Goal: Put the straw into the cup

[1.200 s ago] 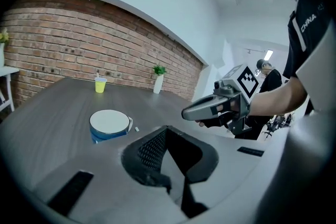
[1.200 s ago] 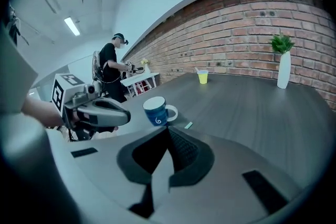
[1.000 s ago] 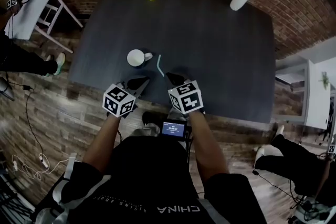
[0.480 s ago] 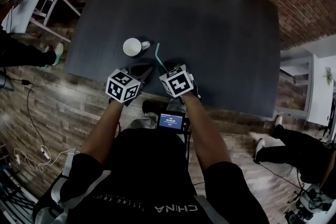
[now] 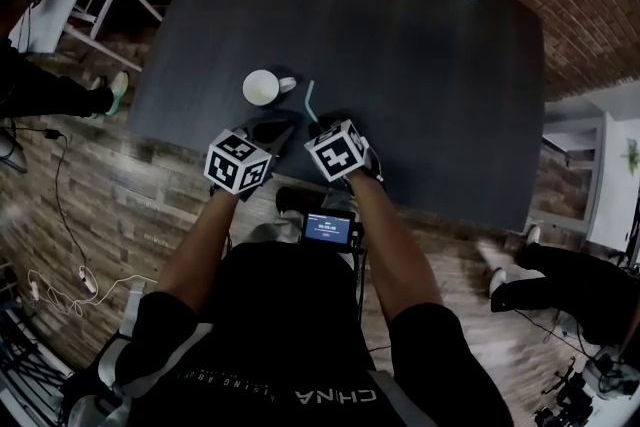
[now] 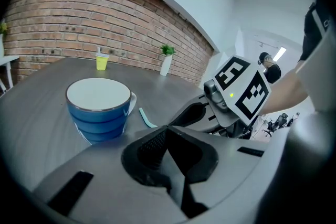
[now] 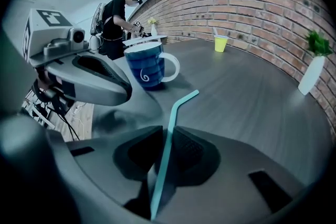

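Brickwork backs the dark surface — cup near-left on it; right claw seemingly clamps the straw, left claw clenched, empty.

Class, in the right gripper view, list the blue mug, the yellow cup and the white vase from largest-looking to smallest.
1. blue mug, though it is nearest the camera, which enlarges it
2. white vase
3. yellow cup, far off
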The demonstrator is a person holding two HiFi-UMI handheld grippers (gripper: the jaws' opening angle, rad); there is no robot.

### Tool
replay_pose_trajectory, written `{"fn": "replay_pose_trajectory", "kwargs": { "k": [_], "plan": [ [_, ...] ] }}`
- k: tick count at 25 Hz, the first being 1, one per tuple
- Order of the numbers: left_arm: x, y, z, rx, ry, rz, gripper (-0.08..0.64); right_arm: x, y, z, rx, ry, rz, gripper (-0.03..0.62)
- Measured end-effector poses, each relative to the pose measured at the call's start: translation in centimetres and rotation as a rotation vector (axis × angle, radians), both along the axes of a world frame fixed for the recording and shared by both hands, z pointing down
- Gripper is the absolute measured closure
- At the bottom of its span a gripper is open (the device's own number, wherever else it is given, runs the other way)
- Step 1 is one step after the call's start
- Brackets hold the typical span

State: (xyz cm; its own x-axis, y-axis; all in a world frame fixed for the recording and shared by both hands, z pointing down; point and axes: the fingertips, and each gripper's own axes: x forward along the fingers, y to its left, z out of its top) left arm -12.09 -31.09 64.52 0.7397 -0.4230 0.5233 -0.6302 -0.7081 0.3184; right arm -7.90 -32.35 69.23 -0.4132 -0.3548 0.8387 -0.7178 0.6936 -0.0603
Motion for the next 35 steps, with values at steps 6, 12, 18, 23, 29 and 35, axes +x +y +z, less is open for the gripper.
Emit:
{"fn": "replay_pose_trajectory", "kwargs": {
  "k": [6,12,18,23,29,35],
  "plan": [
    [-0.3,0.1,0.1,-0.006,0.007,-0.004,0.558,-0.2,0.1,0.1,-0.007,-0.001,-0.007,0.532],
    [0.0,0.4,-0.2,-0.019,0.03,-0.001,0.558,0.3,0.5,0.0,0.012,0.008,0.017,0.555],
    [0.0,0.3,-0.7,-0.028,0.055,-0.003,0.558,0.9,0.7,-0.9,0.019,-0.035,0.072,0.555],
    [0.2,-0.2,-2.1,-0.026,0.117,-0.034,0.553,1.2,0.5,-3.5,0.077,-0.078,0.112,0.555],
    [1.1,-1.3,-5.7,-0.023,0.228,-0.062,0.495,0.7,0.3,-7.4,0.18,-0.142,0.099,0.555],
    [0.7,-2.4,-9.0,-0.028,0.296,-0.097,0.46,-0.5,0.0,-11.2,0.29,-0.209,0.08,0.555]
  ]
}}
